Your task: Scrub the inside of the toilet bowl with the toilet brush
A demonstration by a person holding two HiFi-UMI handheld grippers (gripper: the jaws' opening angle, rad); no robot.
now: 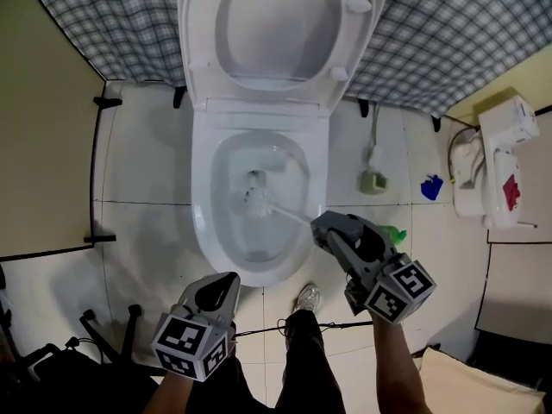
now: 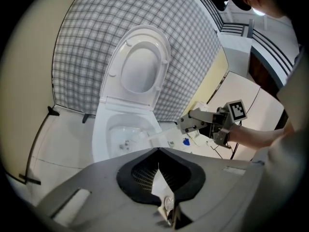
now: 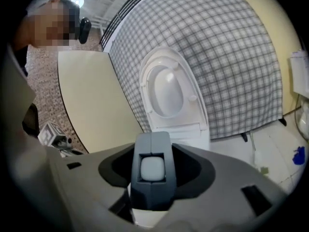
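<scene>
Right gripper (image 1: 321, 228): fingers clenched on the toilet brush (image 1: 259, 201), whose long axis runs ahead-left from them into the toilet bowl (image 1: 204, 231). Left gripper (image 1: 222, 285): fingers together, empty.

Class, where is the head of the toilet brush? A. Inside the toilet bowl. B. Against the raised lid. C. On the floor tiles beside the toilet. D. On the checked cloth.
A: the head of the toilet brush sits down in the toilet bowl, its handle held by the right gripper.
</scene>
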